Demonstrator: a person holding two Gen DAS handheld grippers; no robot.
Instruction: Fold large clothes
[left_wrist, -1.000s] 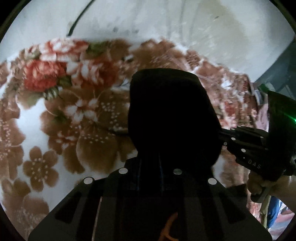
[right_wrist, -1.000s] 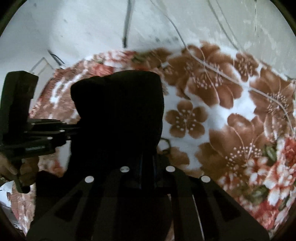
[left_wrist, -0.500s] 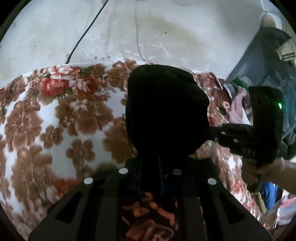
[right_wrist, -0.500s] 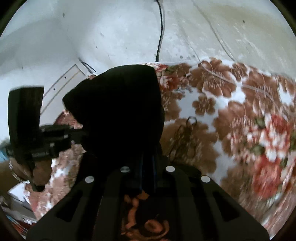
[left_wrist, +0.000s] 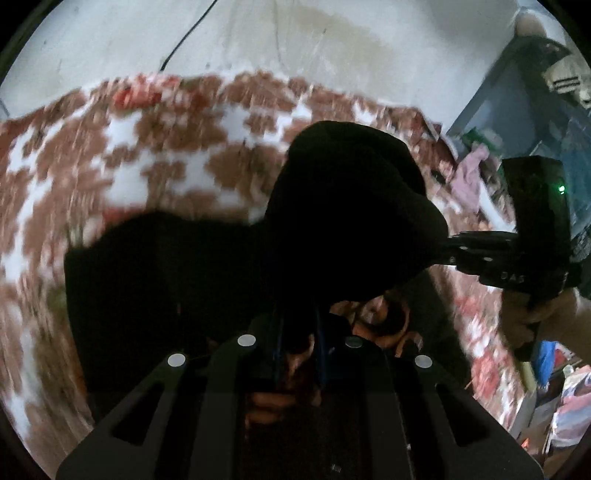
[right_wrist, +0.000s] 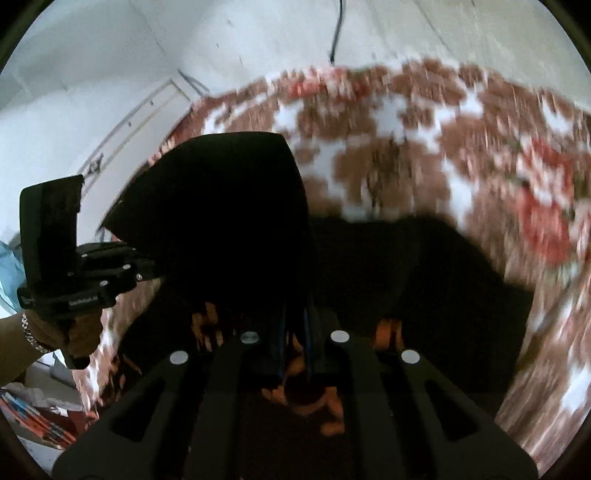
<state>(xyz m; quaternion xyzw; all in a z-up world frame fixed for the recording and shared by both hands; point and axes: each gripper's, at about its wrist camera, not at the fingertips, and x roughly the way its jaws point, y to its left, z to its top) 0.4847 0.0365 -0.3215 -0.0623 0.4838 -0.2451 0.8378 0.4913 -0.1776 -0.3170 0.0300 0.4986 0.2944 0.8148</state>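
Black garment with orange print held bunched above a blurred floral blanket, left claw clamped shut on its fabric, right claw likewise pinched shut on the garment, each claw gripped by a hand, pale floor seen beyond.

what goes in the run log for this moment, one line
step: folding | left gripper: shut on garment | right gripper: shut on garment | under: blanket
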